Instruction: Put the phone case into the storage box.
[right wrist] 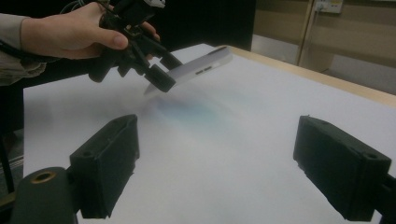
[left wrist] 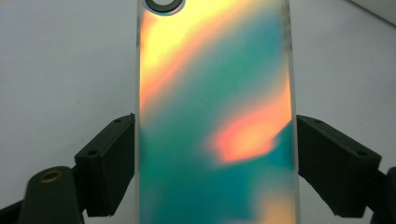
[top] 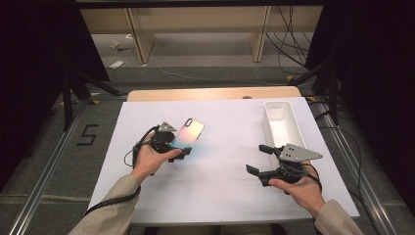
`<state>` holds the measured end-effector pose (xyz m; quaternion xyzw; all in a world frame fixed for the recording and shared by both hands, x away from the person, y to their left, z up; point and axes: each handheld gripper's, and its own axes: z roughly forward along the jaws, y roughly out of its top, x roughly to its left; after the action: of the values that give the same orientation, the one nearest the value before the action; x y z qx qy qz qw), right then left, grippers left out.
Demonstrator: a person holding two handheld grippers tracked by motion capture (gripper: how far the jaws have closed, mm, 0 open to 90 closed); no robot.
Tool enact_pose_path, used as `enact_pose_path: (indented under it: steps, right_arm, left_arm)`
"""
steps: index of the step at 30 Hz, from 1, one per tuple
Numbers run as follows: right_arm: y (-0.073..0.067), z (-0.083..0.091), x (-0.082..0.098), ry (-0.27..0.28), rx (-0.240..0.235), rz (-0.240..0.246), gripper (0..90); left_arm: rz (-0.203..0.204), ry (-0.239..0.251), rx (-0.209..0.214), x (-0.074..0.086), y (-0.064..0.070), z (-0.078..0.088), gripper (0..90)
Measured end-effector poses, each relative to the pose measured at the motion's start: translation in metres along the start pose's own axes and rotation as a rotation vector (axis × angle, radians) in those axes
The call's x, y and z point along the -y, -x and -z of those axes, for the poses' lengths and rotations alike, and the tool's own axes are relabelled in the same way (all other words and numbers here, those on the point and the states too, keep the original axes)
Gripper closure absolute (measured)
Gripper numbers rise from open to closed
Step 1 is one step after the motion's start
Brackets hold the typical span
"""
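I had the left gripper clamped across the phone case, jaws on its two long edges, so it hung lifted and tilted over the white sheet rather than lying flat. The right gripper waited with jaws wide and empty, just beside the tray, probably where the case belonged.

Phone case left on table (tray far right)
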<state>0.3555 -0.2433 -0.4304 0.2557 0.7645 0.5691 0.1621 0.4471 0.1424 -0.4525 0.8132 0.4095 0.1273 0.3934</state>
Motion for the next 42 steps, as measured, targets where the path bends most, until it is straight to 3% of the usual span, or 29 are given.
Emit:
enact_pose_path:
  steps: [8, 26, 42]
  right_arm:
    - [0.000, -0.001, -0.003, 0.013, 0.015, -0.011, 14.9]
    - [0.005, -0.010, -0.014, 0.077, 0.050, -0.074, 15.2]
    - [0.008, -0.029, -0.027, 0.093, 0.066, -0.077, 15.7]
  left_arm:
    - [-0.009, 0.058, -0.016, -0.001, 0.007, 0.006, 16.9]
    - [-0.039, 0.118, -0.032, 0.000, 0.017, 0.016, 16.9]
    - [-0.063, 0.126, -0.043, 0.002, 0.026, 0.018, 16.9]
